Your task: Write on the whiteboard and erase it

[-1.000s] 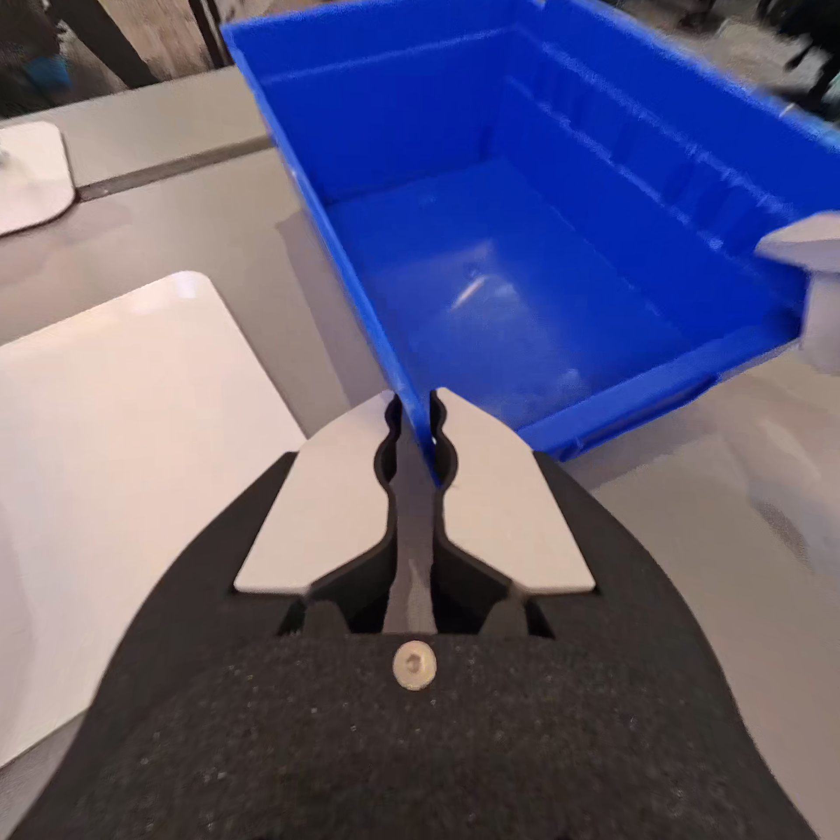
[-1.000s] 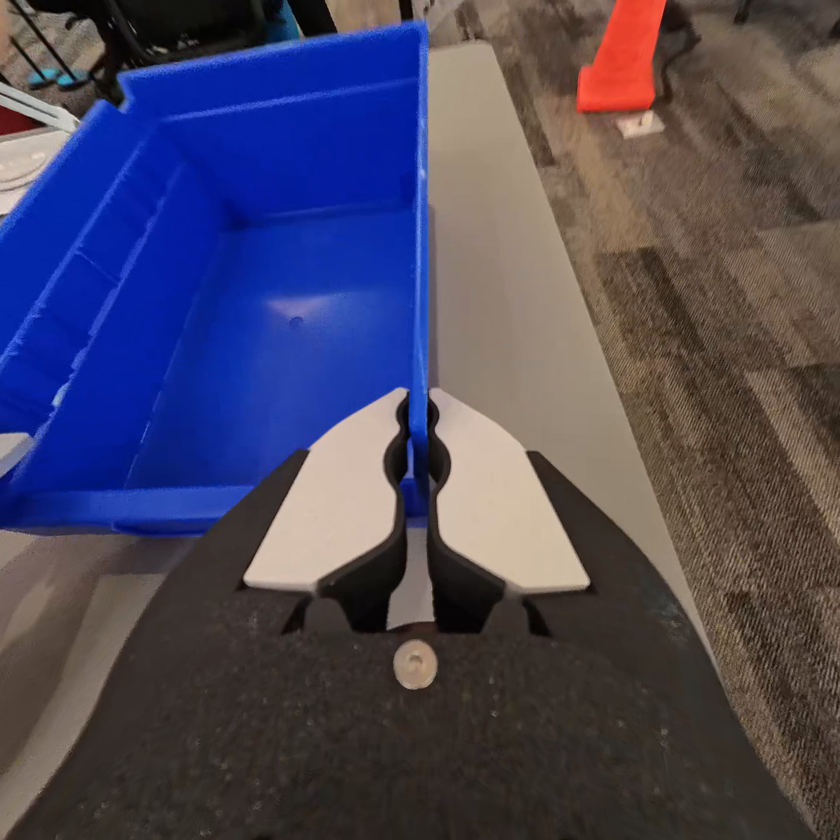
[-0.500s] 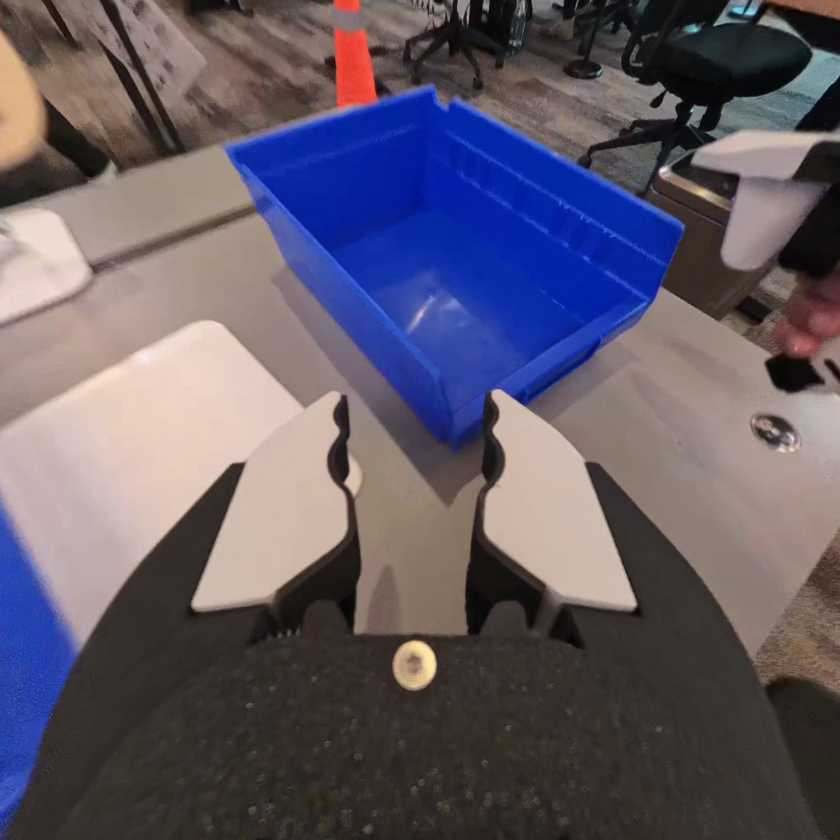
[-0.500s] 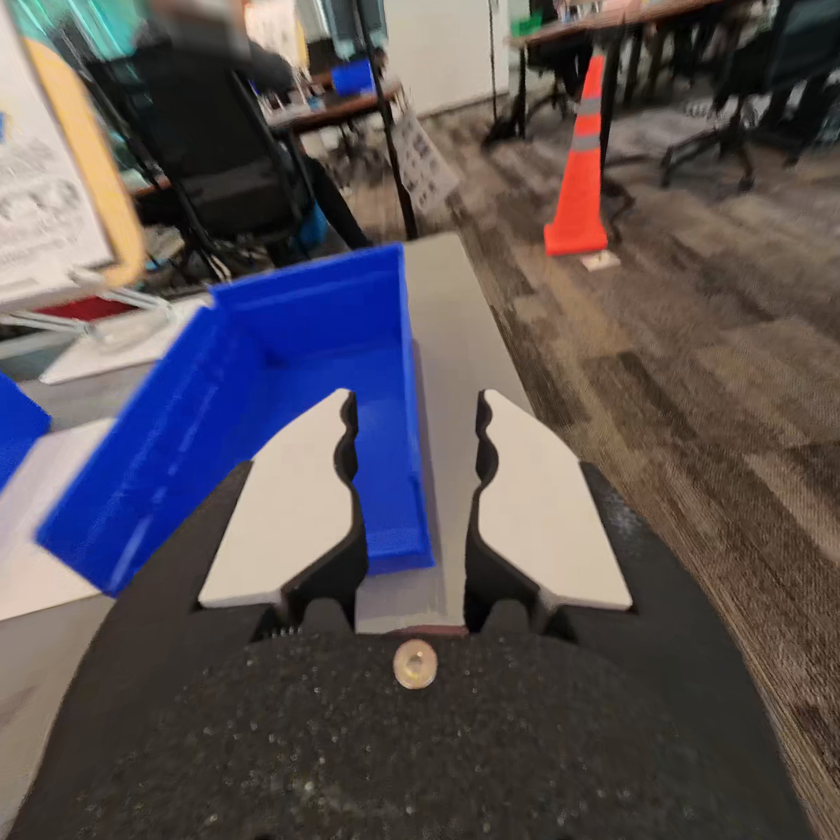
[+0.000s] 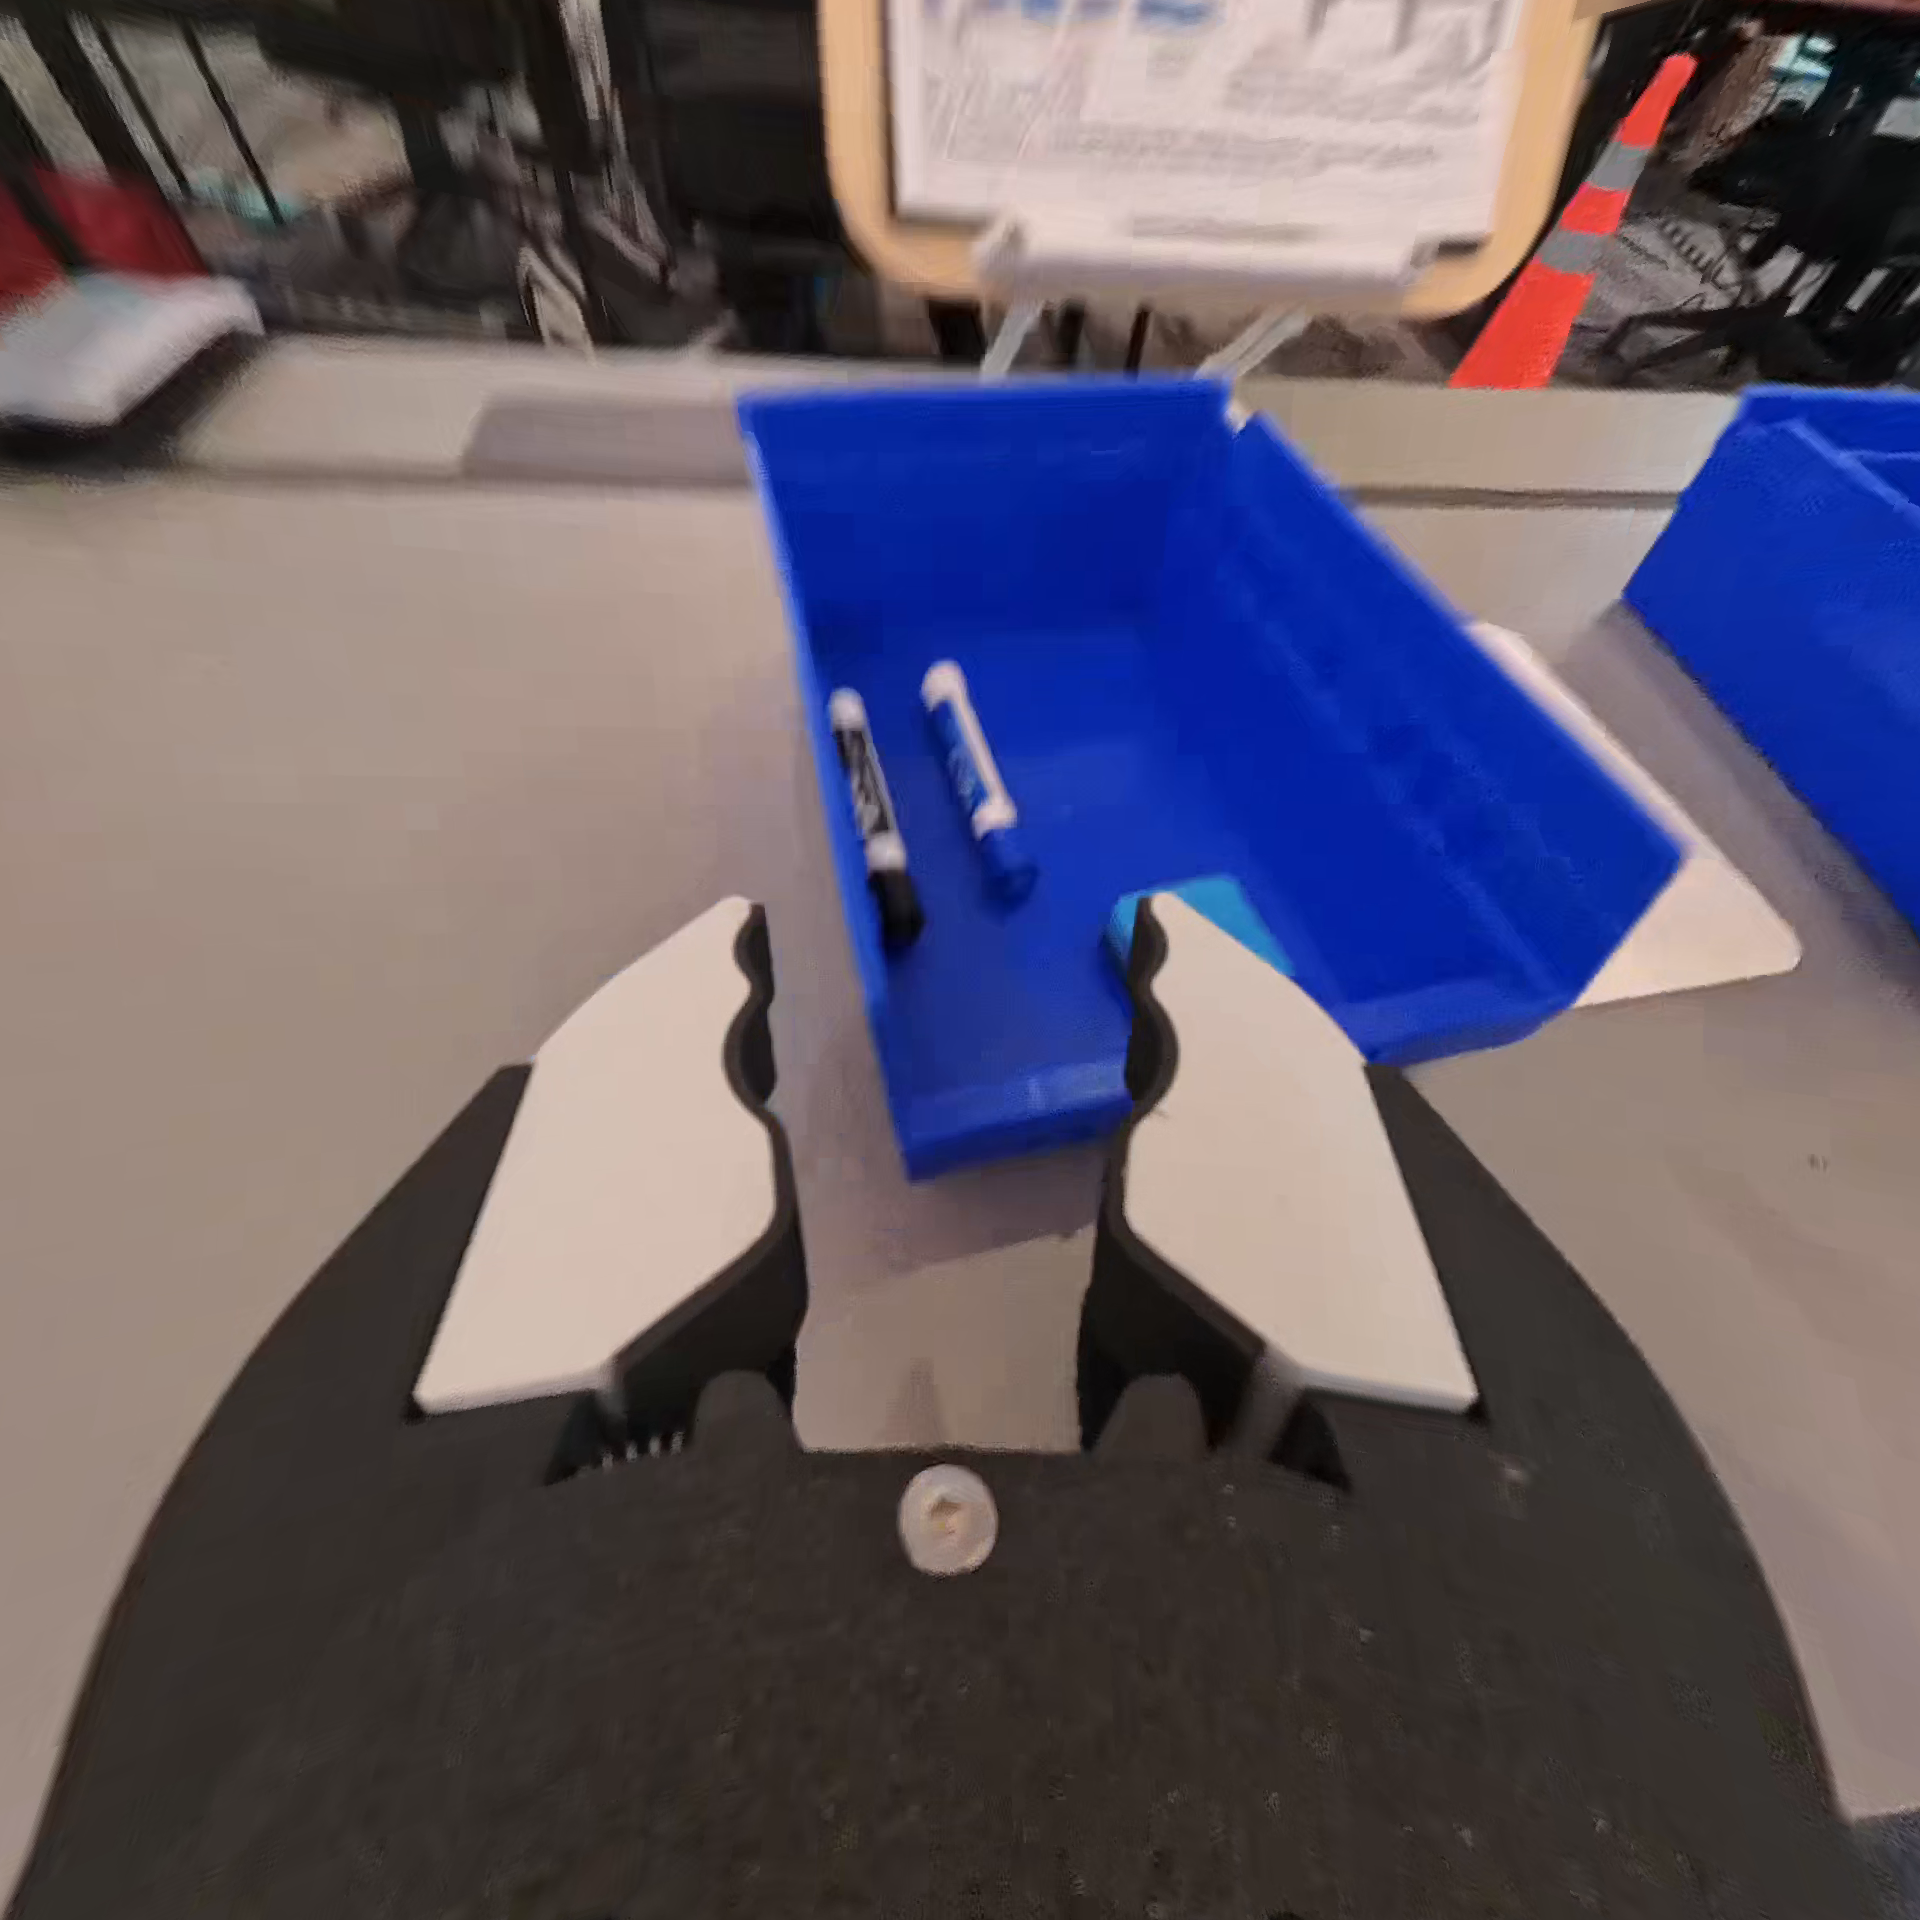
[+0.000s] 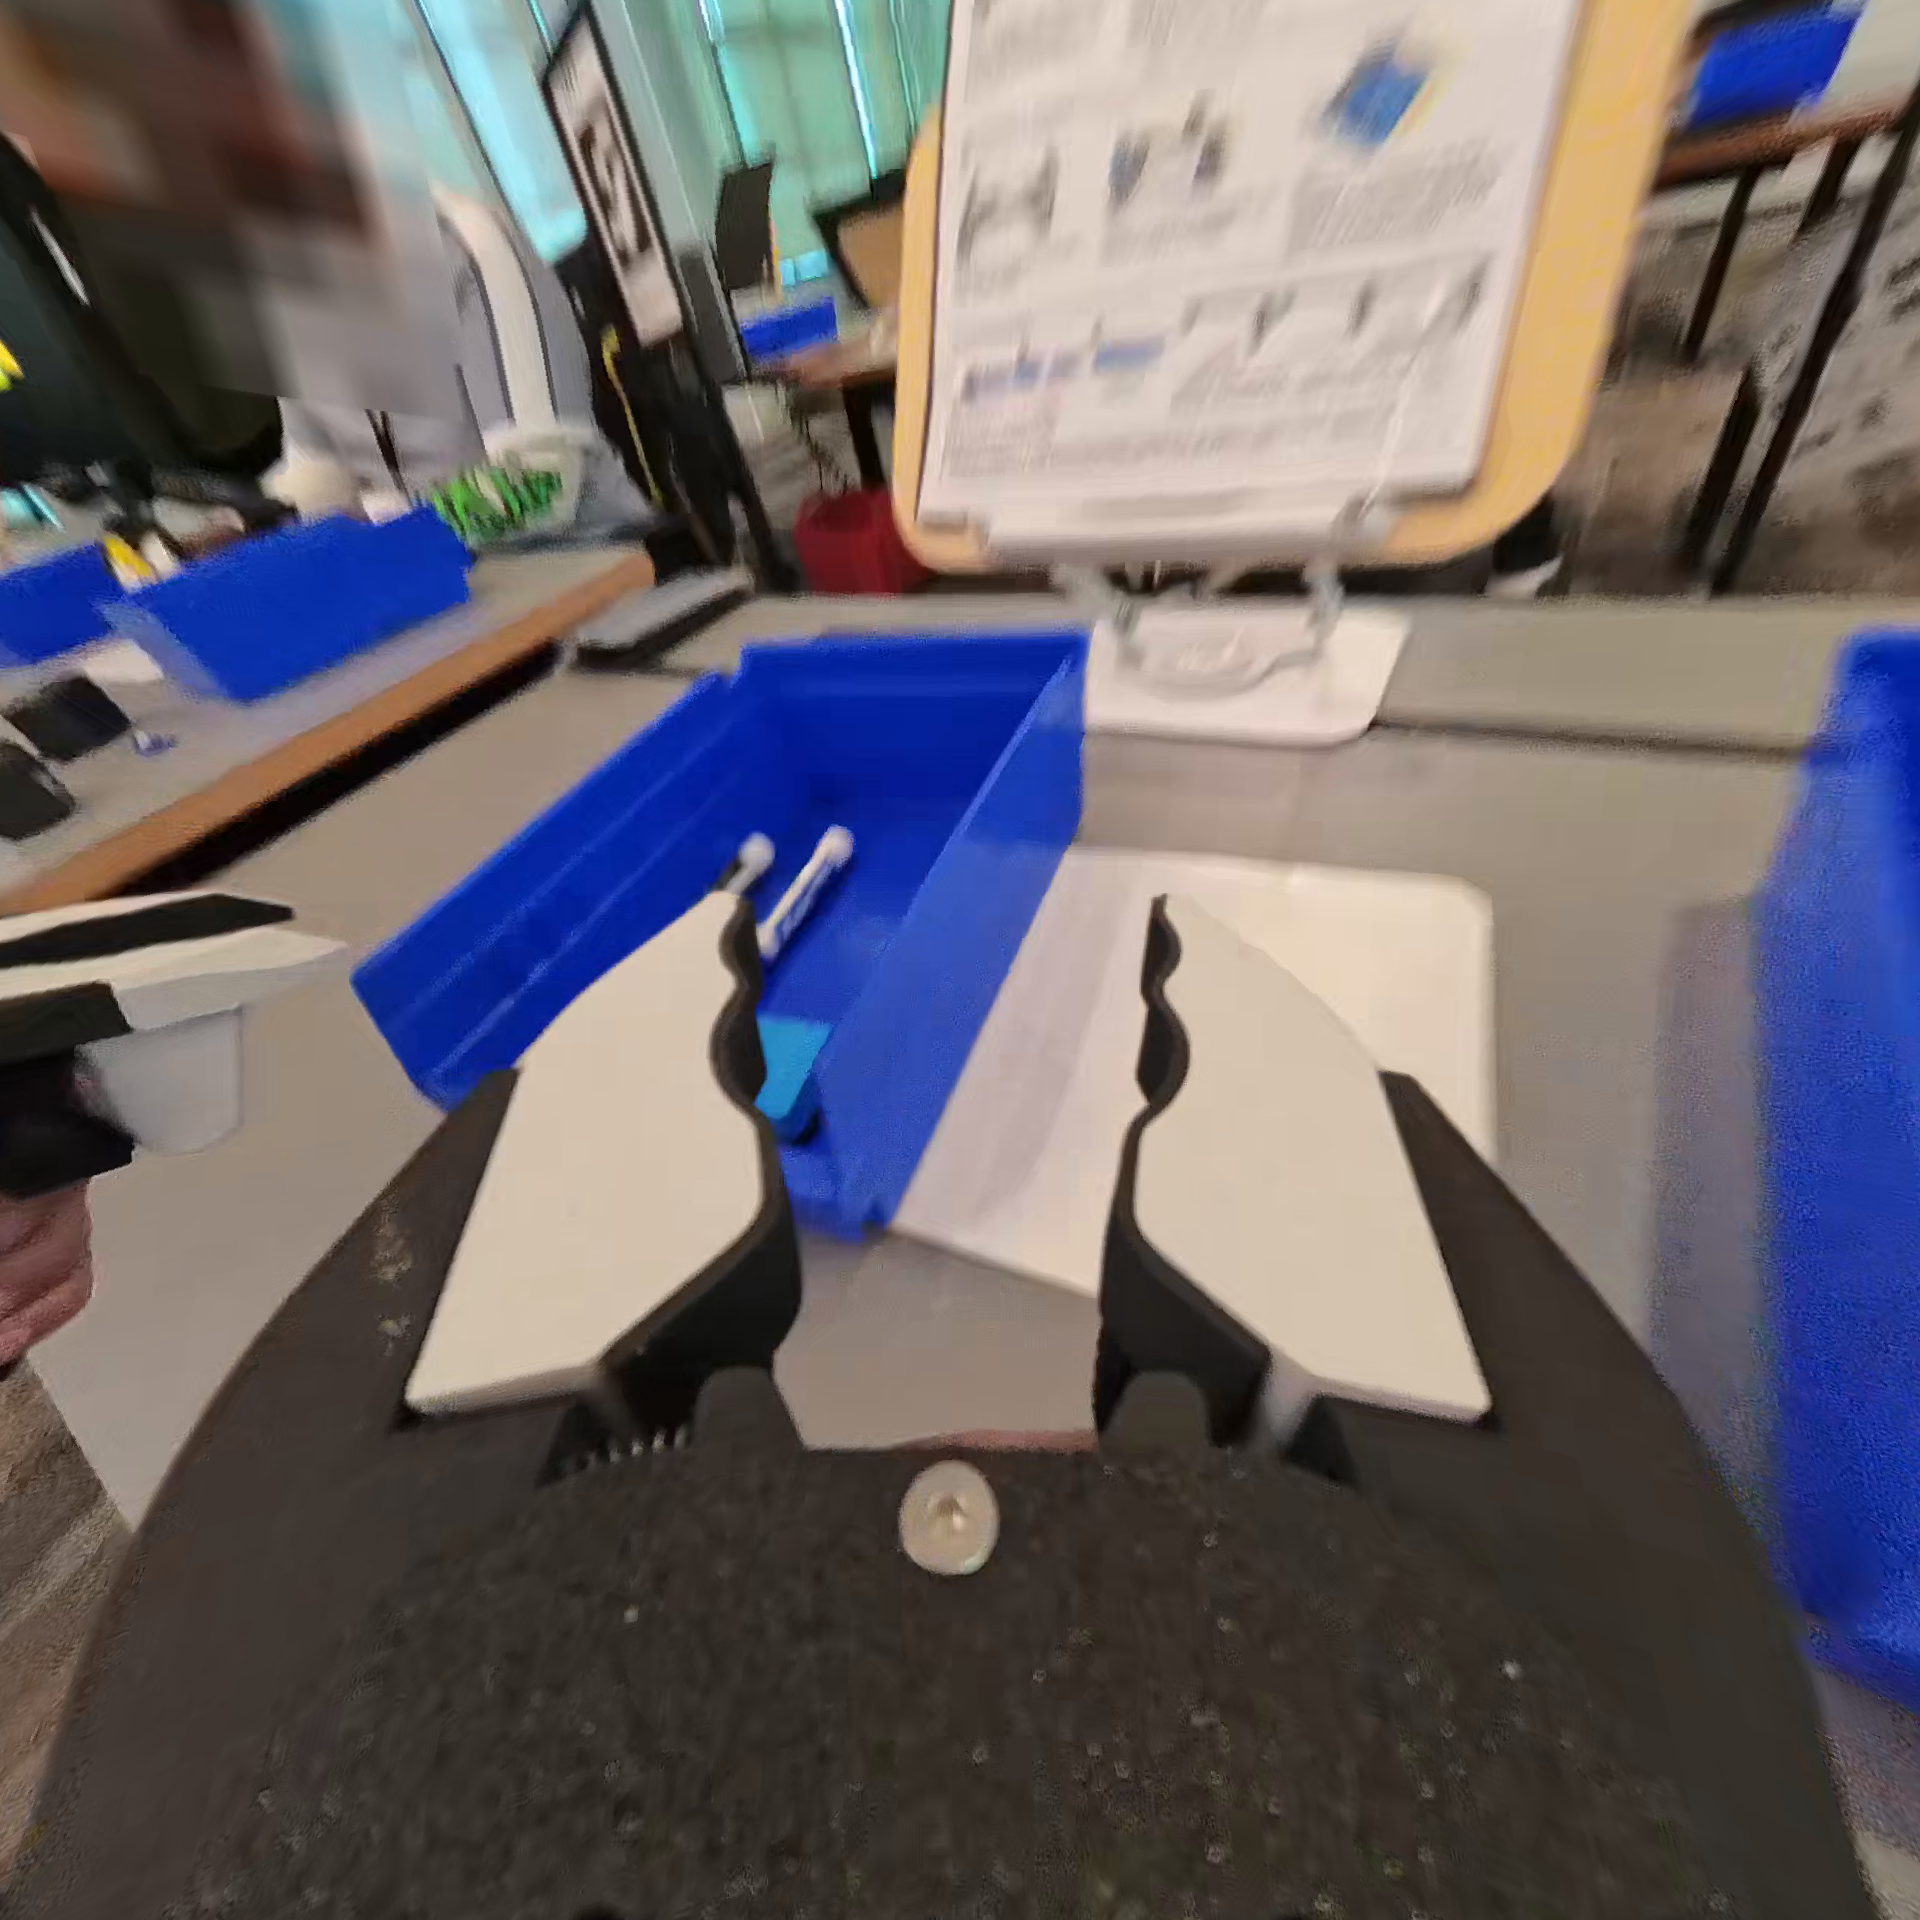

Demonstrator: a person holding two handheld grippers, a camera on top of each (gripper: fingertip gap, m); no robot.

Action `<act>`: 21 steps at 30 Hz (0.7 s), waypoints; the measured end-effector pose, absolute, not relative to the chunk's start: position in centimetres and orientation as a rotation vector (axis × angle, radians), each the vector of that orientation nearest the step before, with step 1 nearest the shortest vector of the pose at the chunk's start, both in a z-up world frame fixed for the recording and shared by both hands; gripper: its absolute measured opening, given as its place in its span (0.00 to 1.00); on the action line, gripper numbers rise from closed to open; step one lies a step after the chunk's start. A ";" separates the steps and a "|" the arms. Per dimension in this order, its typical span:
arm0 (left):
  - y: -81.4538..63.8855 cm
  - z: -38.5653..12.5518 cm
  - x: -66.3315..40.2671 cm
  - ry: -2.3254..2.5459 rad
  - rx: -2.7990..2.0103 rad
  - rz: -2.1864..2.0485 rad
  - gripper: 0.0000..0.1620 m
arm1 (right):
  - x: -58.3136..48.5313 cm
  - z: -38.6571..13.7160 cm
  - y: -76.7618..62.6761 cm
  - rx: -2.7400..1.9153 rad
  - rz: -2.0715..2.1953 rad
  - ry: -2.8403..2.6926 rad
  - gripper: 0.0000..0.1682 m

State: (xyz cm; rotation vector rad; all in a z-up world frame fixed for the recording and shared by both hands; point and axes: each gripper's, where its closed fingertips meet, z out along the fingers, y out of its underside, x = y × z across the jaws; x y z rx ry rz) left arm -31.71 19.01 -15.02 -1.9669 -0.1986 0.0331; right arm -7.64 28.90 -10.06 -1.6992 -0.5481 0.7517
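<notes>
A blue bin (image 5: 1403, 727) on the grey table holds a black marker (image 5: 871, 821), a blue marker (image 5: 977, 779) and a light blue eraser (image 5: 1236, 914) partly hidden behind my finger. My left gripper (image 5: 945, 914) is open and empty just before the bin's near end. The white whiteboard (image 6: 1351, 956) lies flat to the right of the bin (image 6: 582, 883), partly under it. My right gripper (image 6: 945, 909) is open and empty above the bin's near right corner. The right wrist view also shows the blue marker (image 6: 805, 894), the eraser (image 6: 790, 1060) and the left gripper (image 6: 156, 966) at the left edge.
A second blue bin (image 6: 1849, 1039) stands at the right edge, also in the left wrist view (image 5: 1808, 623). A framed sheet on a clear stand (image 6: 1226, 260) rises behind the bin. Another table with blue bins (image 6: 301, 613) is at the far left. An orange cone (image 5: 1558, 260) stands on the floor.
Both grippers were shut on the walls of an empty blue bin, opened and let it go. Both views have since swung to the bin with the markers.
</notes>
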 end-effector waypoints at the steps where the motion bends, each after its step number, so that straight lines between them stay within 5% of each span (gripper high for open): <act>1: 18.8 -16.9 -32.3 -0.225 -2.001 -0.007 0.40 | -9.6 -12.1 28.4 -1.748 0.742 -0.571 0.44; 6: 20.4 -19.1 -33.4 -0.221 -2.038 0.009 0.39 | -14.5 -18.0 27.8 -1.795 0.482 -0.629 0.42; 8: 21.5 -19.9 -33.1 -0.198 -2.065 0.020 0.29 | -14.4 -19.5 29.2 -1.862 0.362 -0.532 0.30; 9: 22.0 -20.7 -32.8 -0.187 -2.108 0.009 0.14 | -14.9 -20.3 29.4 -1.902 0.357 -0.526 0.23; 10: 22.3 -21.4 -33.1 -0.209 -2.137 0.052 0.05 | -15.1 -21.2 29.7 -1.952 0.341 -0.506 0.04; 11: 22.4 -21.3 -33.4 -0.195 -2.136 0.094 0.03 | -15.1 -21.7 29.8 -1.991 0.321 -0.493 0.02; 21: 19.4 -17.8 -42.0 -0.295 -2.054 0.167 0.02 | -23.7 -18.0 27.1 -1.934 0.365 -0.521 0.02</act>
